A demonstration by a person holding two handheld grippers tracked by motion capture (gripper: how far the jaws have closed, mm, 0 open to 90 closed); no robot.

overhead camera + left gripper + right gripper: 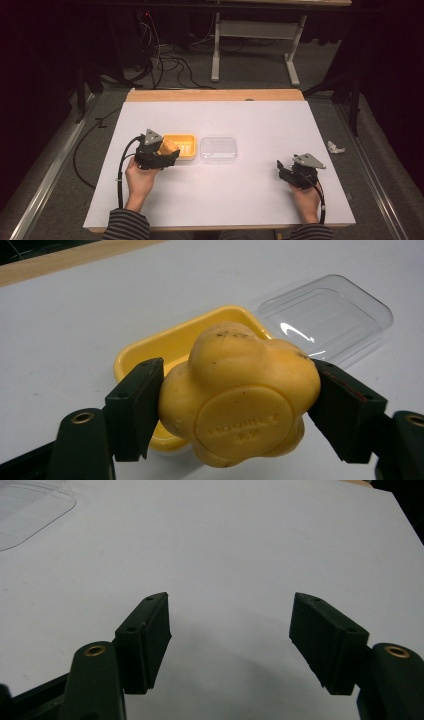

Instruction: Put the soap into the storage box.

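Observation:
My left gripper (235,405) is shut on a lumpy yellow toy (240,395) with a round embossed base that faces the camera. It holds the toy just above the near left edge of a yellow tray (150,347). From above, the left gripper (167,154) and the toy (169,146) sit at the left end of the yellow tray (186,145). A clear plastic lid (218,149) lies flat to the tray's right, and it shows again as the clear lid (325,315). My right gripper (230,640) rests low over bare table, open, nothing between its jaws; from above, the right gripper (284,170) is at the front right.
The white table top (225,195) has a wooden strip along its far edge (215,95). Cables and a table frame stand on the floor beyond. A crumpled white scrap (335,147) lies off the table's right side. A corner of the clear lid (25,510) shows at upper left.

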